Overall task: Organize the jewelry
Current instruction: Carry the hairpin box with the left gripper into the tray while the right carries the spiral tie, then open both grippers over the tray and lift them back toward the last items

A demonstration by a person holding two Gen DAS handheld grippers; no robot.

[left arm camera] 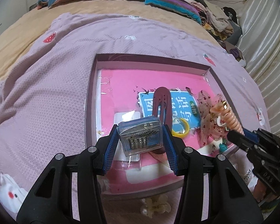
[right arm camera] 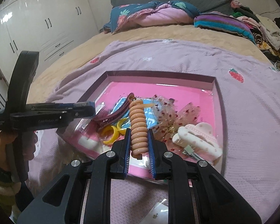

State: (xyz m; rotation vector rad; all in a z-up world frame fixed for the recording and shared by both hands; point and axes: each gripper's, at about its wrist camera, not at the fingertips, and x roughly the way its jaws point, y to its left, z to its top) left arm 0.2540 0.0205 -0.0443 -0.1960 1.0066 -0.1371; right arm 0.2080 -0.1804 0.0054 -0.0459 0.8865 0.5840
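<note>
The left gripper [left arm camera: 141, 136] is clamped on a small clear plastic case [left arm camera: 140, 137] with metallic jewelry inside, holding it above the near part of a shallow box tray [left arm camera: 90, 85] lined in pink that sits on a lilac strawberry-print blanket [left arm camera: 46, 85] spread over the bed. The right gripper [right arm camera: 139, 145] is closed around a peach spiral hair tie [right arm camera: 138, 127], its coils squeezed between the blue pads [right arm camera: 127, 145], held upright over the tray's right side; in the left wrist view the same tie rises from the right gripper's tips at the right edge. Lying in the tray are a maroon hair clip [left arm camera: 162, 104] on a blue printed card [left arm camera: 169, 105], a yellow ring [left arm camera: 181, 128] just beside the clip, a sheer bow with red specks [right arm camera: 177, 115], and a pale pink claw clip [right arm camera: 197, 140] near the tray's right wall. A cream flower clip [left arm camera: 155, 205] rests on the blanket just outside the tray's near edge
</note>
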